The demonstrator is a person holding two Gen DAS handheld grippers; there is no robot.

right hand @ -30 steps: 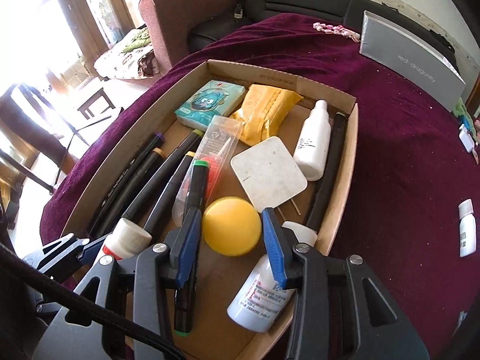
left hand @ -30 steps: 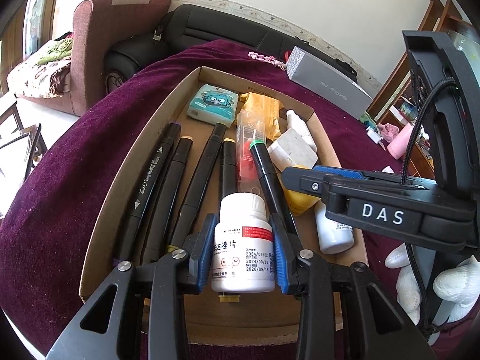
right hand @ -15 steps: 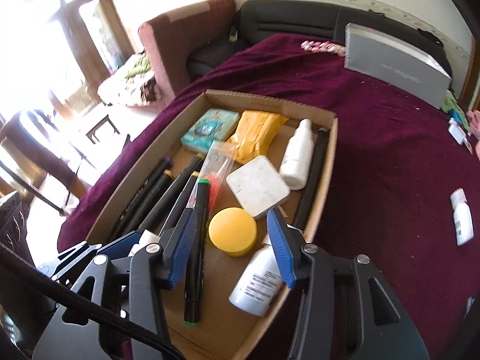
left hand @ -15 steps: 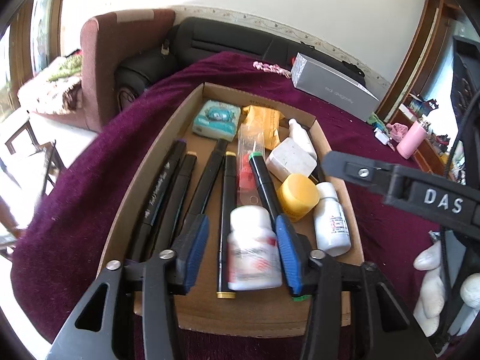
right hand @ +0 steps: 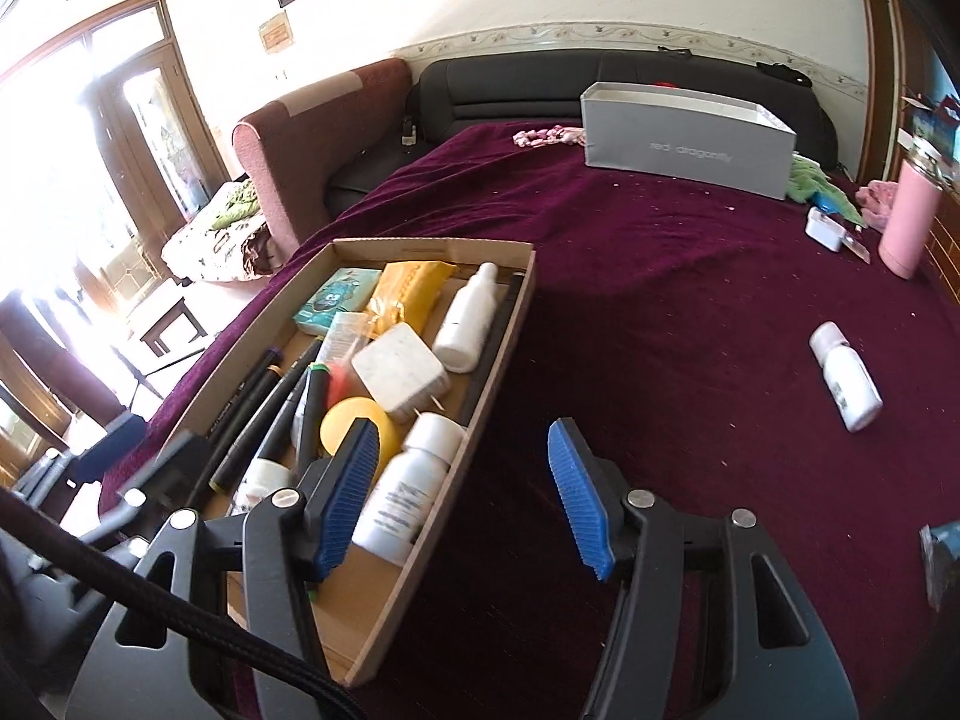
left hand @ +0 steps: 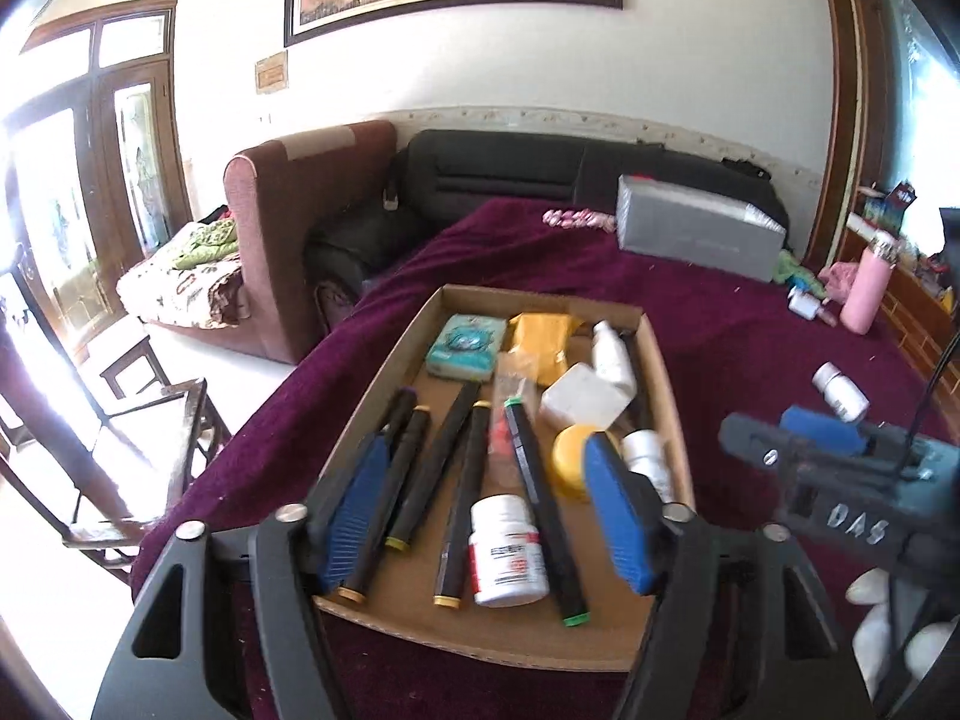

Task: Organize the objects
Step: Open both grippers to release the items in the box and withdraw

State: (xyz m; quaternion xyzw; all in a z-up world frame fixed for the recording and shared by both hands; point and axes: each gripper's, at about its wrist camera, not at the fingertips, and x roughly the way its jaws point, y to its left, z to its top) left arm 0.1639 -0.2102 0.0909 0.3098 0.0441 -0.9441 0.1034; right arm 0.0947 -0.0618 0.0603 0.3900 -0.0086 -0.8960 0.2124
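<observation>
A shallow cardboard tray (left hand: 384, 372) (right hand: 510, 324) lies on the maroon cloth. It holds several black markers (left hand: 420, 480), a white pill bottle with a red label (left hand: 507, 549), a yellow round lid (left hand: 570, 462) (right hand: 342, 426), a white square block (right hand: 399, 369), white bottles (right hand: 408, 486), a teal pack (left hand: 465, 345) and a yellow pouch (right hand: 408, 288). My left gripper (left hand: 486, 516) is open and empty, raised above the tray's near end. My right gripper (right hand: 465, 492) is open and empty over the tray's right wall. A loose white bottle (right hand: 846, 375) (left hand: 840, 387) lies on the cloth to the right.
A grey box (right hand: 684, 138) stands at the far side of the cloth, with a pink flask (right hand: 909, 222) and small items at the far right. A maroon armchair (left hand: 294, 222) and black sofa (left hand: 540, 168) stand beyond; chairs (left hand: 132, 420) stand left.
My left gripper let go of the white pill bottle, which now lies in the tray, then opened wide and rose back. My right gripper opened, pulled back and swung right.
</observation>
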